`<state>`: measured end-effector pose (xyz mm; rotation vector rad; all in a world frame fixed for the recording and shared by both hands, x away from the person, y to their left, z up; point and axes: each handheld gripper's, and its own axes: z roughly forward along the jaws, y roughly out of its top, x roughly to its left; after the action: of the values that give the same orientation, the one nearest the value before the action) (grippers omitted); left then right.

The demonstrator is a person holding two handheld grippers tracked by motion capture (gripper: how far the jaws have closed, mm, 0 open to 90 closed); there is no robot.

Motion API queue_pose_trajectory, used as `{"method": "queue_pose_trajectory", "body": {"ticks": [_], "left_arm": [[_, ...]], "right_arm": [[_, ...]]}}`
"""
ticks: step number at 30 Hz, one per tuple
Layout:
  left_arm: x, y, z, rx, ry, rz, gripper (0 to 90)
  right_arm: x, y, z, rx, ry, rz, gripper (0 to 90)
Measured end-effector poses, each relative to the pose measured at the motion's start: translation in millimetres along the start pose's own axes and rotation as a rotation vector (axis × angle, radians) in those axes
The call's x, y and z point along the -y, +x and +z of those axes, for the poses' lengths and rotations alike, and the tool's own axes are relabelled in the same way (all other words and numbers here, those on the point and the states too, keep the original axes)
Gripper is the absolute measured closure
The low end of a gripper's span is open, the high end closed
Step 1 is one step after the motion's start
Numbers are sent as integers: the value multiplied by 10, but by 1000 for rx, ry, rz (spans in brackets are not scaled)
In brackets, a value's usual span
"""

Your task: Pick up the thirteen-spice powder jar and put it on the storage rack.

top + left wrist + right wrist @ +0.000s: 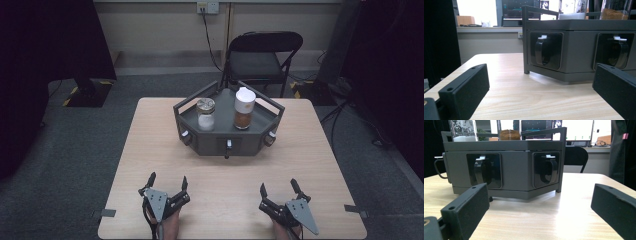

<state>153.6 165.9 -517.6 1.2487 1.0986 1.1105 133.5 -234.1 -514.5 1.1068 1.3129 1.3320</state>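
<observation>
A dark grey six-sided rack (227, 145) stands in the middle of the table, with railings on top and ring handles set in its side recesses (543, 51) (548, 170). On it stand a jar of white powder (205, 114) with a metal lid and a jar of brown powder (244, 108) with a white cap. My left gripper (168, 181) rests at the near left of the table, open and empty. My right gripper (279, 188) rests at the near right, open and empty. Both point at the rack from a distance.
The light wooden table (150, 150) has bare surface between the grippers and the rack. A black folding chair (262, 57) stands behind the table. Dark stands and cables sit on the grey carpet at both sides.
</observation>
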Motion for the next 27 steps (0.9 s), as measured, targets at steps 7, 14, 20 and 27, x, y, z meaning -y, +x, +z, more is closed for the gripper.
{"method": "queue_pose_trajectory", "body": {"ticks": [7, 14, 20, 27], "left_arm": [[0, 1, 0, 1, 0, 0, 2], [-1, 3, 0, 2, 0, 0, 2], [0, 3, 0, 2, 0, 0, 2], [0, 4, 0, 2, 0, 0, 2]], "right_arm": [[11, 13, -4, 7, -6, -5, 2], [11, 14, -5, 7, -6, -6, 1], [12, 13, -5, 7, -6, -6, 0], [12, 13, -5, 7, -6, -6, 0]]}}
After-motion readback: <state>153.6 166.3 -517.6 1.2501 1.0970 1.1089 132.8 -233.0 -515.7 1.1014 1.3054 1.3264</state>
